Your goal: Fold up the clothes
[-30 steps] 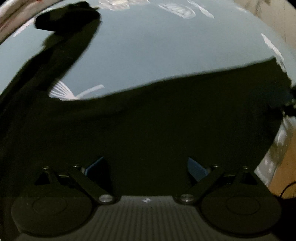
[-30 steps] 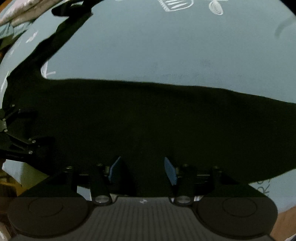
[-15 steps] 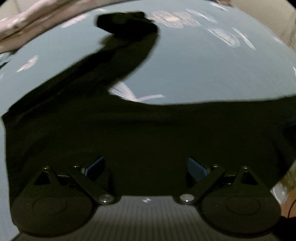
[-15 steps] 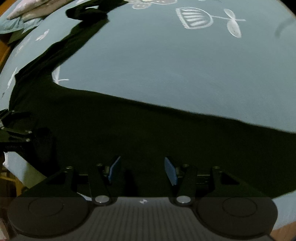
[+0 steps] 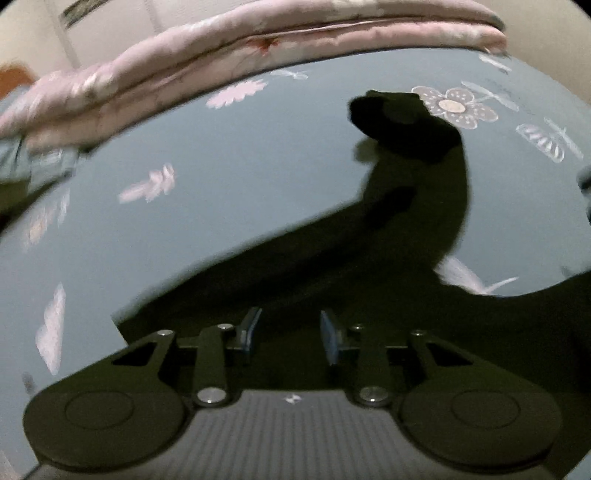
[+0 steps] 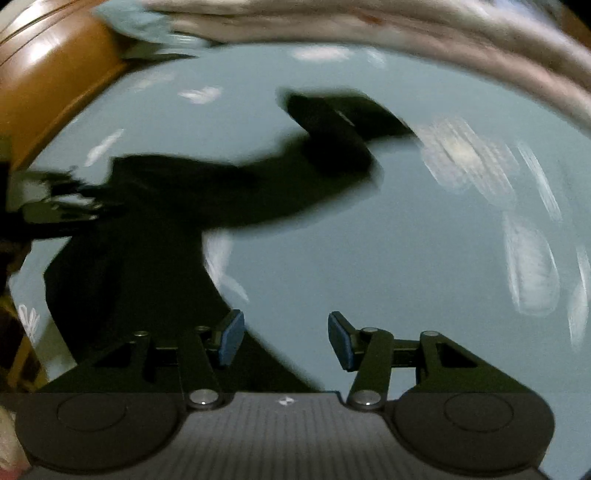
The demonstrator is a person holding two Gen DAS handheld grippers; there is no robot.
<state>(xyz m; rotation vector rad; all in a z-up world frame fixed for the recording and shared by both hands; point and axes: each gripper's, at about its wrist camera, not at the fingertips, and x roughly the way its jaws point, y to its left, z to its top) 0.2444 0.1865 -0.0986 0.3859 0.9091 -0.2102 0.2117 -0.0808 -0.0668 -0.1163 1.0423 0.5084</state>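
Left gripper [image 5: 290,334]: blue pads [image 5: 250,332] apart with a gap between them, black garment [image 5: 332,266] under and ahead of the tips; cloth between the pads or just beneath, cannot tell, nothing visibly clamped. Ahead and right of it, a long sleeve [image 5: 417,192] running away across the blue-grey flowered sheet [image 5: 221,177], bunched cuff at the far end next to a white flower print. Far left and across the top, folded pink quilt [image 5: 258,40] along the sheet's far edge. Right gripper [image 6: 286,336]: spread wide, nothing between the pads, bare sheet [image 6: 406,258] straight ahead. Garment [image 6: 147,240] lying to its left, left pad [image 6: 231,336] over the cloth edge, right pad over plain sheet. Sleeve stretching ahead-left to centre, heavily motion-blurred. Orange-brown wooden board [image 6: 55,74] far left, quilt [image 6: 406,33] along the top right.
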